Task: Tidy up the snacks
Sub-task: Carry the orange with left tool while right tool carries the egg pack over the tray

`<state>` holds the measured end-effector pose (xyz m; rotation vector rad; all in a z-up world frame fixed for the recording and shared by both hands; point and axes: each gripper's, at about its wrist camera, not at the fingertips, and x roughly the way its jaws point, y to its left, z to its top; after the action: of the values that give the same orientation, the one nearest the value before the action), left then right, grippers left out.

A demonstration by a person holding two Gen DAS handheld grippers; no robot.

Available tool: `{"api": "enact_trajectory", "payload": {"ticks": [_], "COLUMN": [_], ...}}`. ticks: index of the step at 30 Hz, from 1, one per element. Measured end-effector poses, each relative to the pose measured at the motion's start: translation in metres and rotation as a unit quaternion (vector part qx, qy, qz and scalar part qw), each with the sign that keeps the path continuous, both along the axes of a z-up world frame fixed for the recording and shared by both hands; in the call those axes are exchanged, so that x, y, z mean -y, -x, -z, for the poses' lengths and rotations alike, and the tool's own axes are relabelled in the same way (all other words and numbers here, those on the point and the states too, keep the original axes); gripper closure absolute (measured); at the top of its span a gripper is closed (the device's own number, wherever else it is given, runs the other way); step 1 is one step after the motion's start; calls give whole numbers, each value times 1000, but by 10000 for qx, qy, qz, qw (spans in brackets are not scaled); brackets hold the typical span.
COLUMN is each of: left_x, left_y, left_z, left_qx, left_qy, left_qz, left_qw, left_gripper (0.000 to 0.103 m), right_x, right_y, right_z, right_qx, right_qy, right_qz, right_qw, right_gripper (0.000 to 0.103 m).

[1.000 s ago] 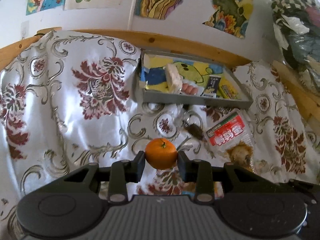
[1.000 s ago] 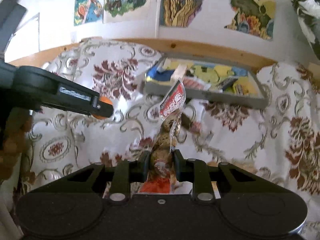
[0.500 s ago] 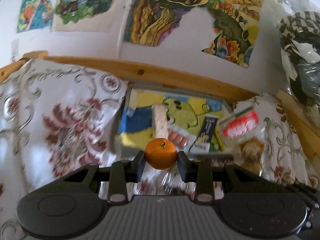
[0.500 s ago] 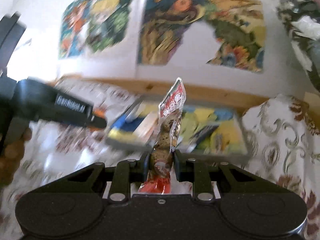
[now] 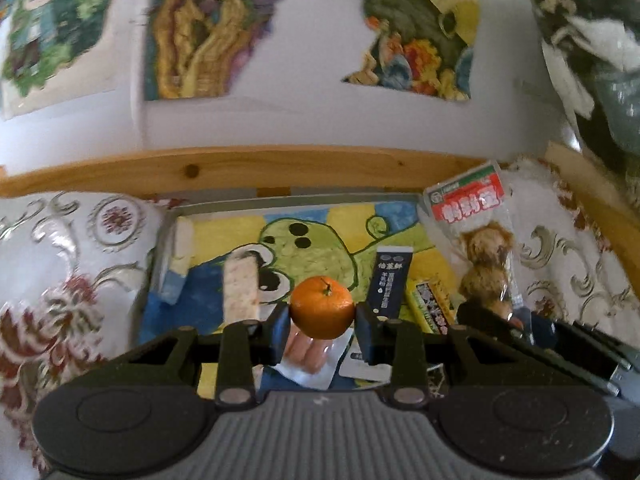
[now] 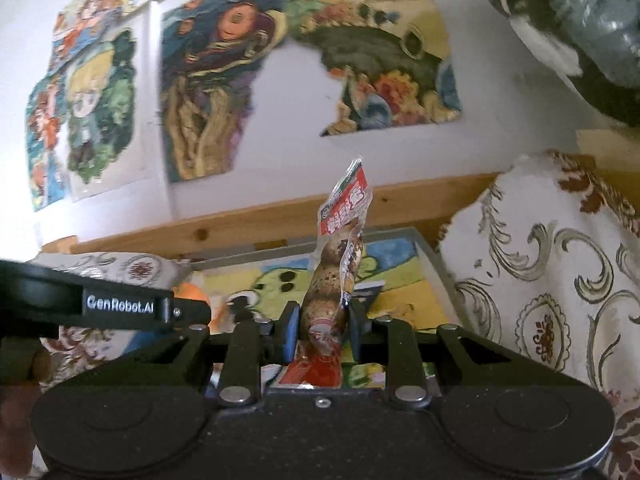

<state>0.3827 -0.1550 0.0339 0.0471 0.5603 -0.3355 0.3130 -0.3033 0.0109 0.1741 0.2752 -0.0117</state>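
Cartoon posters [image 5: 224,28] on white wall, floral cloth [image 5: 60,280], wooden rail [image 5: 248,170], possibly bedframe

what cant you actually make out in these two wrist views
- Left wrist view: the near part of the tray is hidden behind the left gripper and its orange.
- Left wrist view: print on the dark packet is too small to read.
- Right wrist view: the tray floor under the egg packet is hidden by the right gripper.

sausage pack [image 5: 310,354] half behind orange [image 5: 322,306], wall posters [image 6: 208,92] blurred, pouch print [image 6: 346,204] unreadable
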Motion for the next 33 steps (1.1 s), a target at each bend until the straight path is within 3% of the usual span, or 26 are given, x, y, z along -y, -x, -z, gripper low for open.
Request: {"api": "enact_trajectory", "payload": {"ticks": [6,10,16,28,30,32,33], "left_x": [20,30,30,30,30,28,27], "left_y": [-28,-42,-58,-67,-67,-65,-62], "left_z": [18,28,40,50,49,46,44], "left_qx": [-160,-114,-308,-615,-667,-641,-571], "left_qy": [-119,-413,-445,-492,-463,-409,-359], "left_qz": [-102,-314,-424,-486,-539,-593,-627], "left_qw": [9997,9986,9976,9957,9952,9953,9958], "left_gripper": [65,65,65,63,59,39,34], "right_x": [25,33,38,39,39,38,37], "right_y": [-26,-42,-60,-69,-69,-67,-66], "right_z": [11,19,33,45,45,43,41], "right_qx": [-83,-270,-509,-891,-928,-906,-909], "right_qy": [-230,-427,-651,-595,-543,-415,-326], "right_qz": [241,432,473,579,602,616,621], "right_qw": [9994,9978,9955,9926,9924,9931,9934], "right_gripper": [76,76,76,73,70,68,63]}}
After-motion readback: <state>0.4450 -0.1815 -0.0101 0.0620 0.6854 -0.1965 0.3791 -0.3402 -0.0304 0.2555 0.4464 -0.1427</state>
